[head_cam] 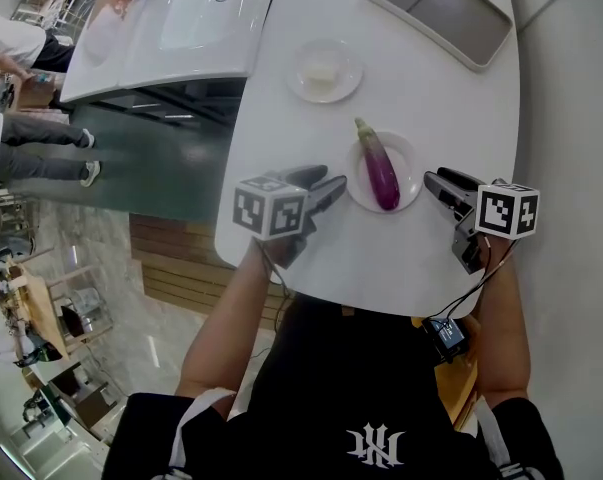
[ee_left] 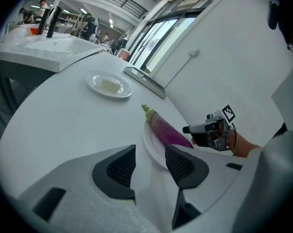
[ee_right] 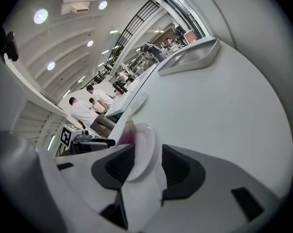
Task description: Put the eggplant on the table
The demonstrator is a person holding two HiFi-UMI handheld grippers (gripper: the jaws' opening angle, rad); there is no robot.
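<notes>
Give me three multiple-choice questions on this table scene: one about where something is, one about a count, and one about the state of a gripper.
1. Where does the eggplant lie?
A. in a bowl
B. on a small white plate
C. on a cutting board

2. How many round plates stand on the table?
A. one
B. two
C. four

3. What state is the left gripper in?
A. shut on the eggplant
B. open and empty
C. shut on a cloth

Answers:
1 B: the head view shows the eggplant lying across that plate.
2 B: there is the eggplant's plate and a farther plate that holds something pale.
3 B: in the left gripper view the jaws stand apart with nothing clamped between them.
</notes>
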